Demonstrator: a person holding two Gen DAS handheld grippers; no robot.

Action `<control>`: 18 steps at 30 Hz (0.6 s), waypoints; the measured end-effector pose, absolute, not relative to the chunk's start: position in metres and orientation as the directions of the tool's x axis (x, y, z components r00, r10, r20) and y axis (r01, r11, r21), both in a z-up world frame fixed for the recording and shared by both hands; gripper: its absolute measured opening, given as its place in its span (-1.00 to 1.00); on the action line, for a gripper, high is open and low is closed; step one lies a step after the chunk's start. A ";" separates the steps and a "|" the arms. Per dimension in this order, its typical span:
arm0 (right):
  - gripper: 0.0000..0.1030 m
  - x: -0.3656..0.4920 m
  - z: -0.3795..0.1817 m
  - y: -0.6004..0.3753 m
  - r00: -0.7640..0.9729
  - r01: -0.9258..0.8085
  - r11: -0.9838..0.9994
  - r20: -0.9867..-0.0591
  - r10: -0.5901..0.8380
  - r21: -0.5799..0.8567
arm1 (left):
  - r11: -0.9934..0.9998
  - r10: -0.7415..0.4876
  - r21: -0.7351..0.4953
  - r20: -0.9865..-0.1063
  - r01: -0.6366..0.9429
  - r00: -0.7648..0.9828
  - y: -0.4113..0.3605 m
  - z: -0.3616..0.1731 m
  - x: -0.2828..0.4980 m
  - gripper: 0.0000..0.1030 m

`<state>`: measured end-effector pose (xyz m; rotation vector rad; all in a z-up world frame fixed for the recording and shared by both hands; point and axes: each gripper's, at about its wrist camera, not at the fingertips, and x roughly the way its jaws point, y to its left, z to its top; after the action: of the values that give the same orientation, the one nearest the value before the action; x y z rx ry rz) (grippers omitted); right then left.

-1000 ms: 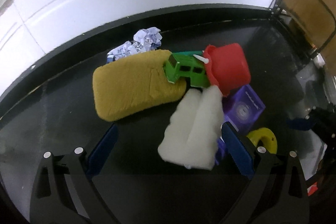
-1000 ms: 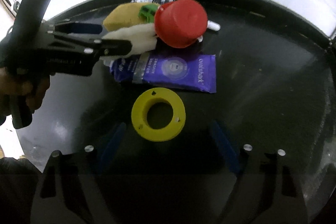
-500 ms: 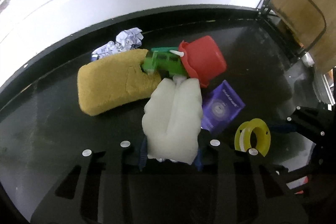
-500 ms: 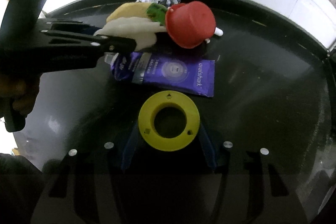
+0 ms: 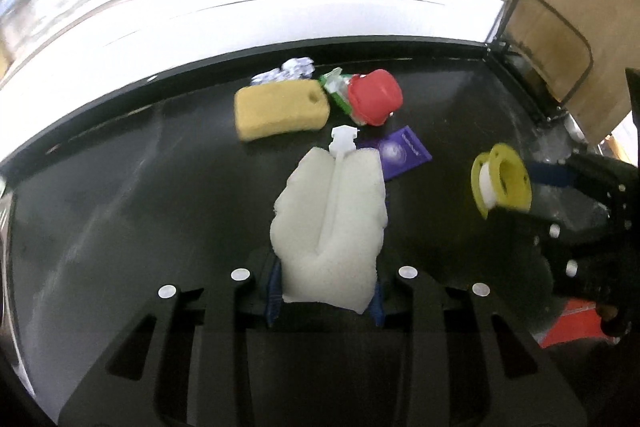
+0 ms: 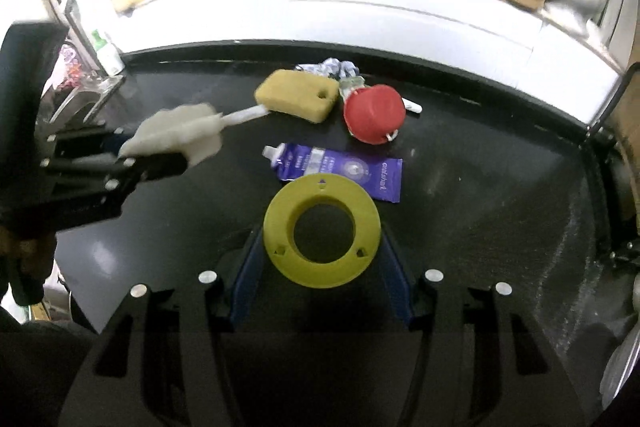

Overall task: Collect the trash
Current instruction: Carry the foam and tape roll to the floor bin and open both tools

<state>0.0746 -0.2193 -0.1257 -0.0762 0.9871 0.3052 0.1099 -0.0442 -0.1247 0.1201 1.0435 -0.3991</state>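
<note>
At the bottom centre of the left wrist view, the left gripper [image 5: 326, 291] has its jaws clamped on the white spongy foam brush with a plastic stem [image 5: 332, 223], soft and light, best pinched across its bulk. Low centre in the right view, the right gripper [image 6: 322, 267] clamps a stiff, light yellow plastic ring spool [image 6: 321, 229] by its rims. Farther up on the black worktop [image 6: 480, 187] lie a purple foil sachet [image 6: 344, 173], red plastic cup [image 6: 374, 113] and crumpled foil wrapper [image 6: 332, 67].

Left gripper [image 5: 326, 301]: black frame, blue pads, silver screws; right gripper [image 6: 321, 281] is the same.
</note>
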 end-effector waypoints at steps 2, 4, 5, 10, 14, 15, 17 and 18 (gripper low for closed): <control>0.06 0.065 -0.119 -0.216 0.519 -0.295 0.952 -0.823 0.232 0.083 | 0.931 -0.251 -0.084 -0.856 0.356 0.453 -0.036 -0.120 0.093 -0.37; 0.06 0.055 -0.115 -0.212 0.526 -0.303 0.950 -0.818 0.234 0.077 | 0.938 -0.242 -0.086 -0.856 0.337 0.457 -0.027 -0.117 0.081 -0.37; 0.06 0.054 -0.114 -0.209 0.527 -0.305 0.949 -0.817 0.235 0.077 | 0.941 -0.234 -0.081 -0.856 0.329 0.460 -0.024 -0.117 0.076 -0.37; 0.06 0.035 -0.108 -0.199 0.529 -0.317 0.946 -0.814 0.239 0.072 | 0.950 -0.208 -0.058 -0.852 0.308 0.480 -0.008 -0.111 0.047 -0.37; 0.06 0.024 -0.101 -0.190 0.537 -0.333 0.941 -0.807 0.245 0.063 | 0.958 -0.184 -0.039 -0.843 0.284 0.505 0.005 -0.104 0.028 -0.37; 0.06 0.023 -0.098 -0.187 0.540 -0.338 0.939 -0.805 0.246 0.060 | 0.960 -0.181 -0.039 -0.842 0.276 0.509 0.008 -0.103 0.025 -0.37; 0.06 0.019 -0.088 -0.178 0.547 -0.356 0.932 -0.794 0.264 0.064 | 0.969 -0.161 -0.031 -0.835 0.247 0.526 0.019 -0.097 0.014 -0.37; 0.06 0.017 -0.082 -0.172 0.552 -0.369 0.927 -0.788 0.274 0.064 | 0.972 -0.150 -0.026 -0.832 0.233 0.535 0.024 -0.094 0.009 -0.37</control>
<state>0.0169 -0.1717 -0.0820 -0.1136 0.9104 0.3811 0.0090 0.0243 -0.0940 0.0922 0.9806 -0.2288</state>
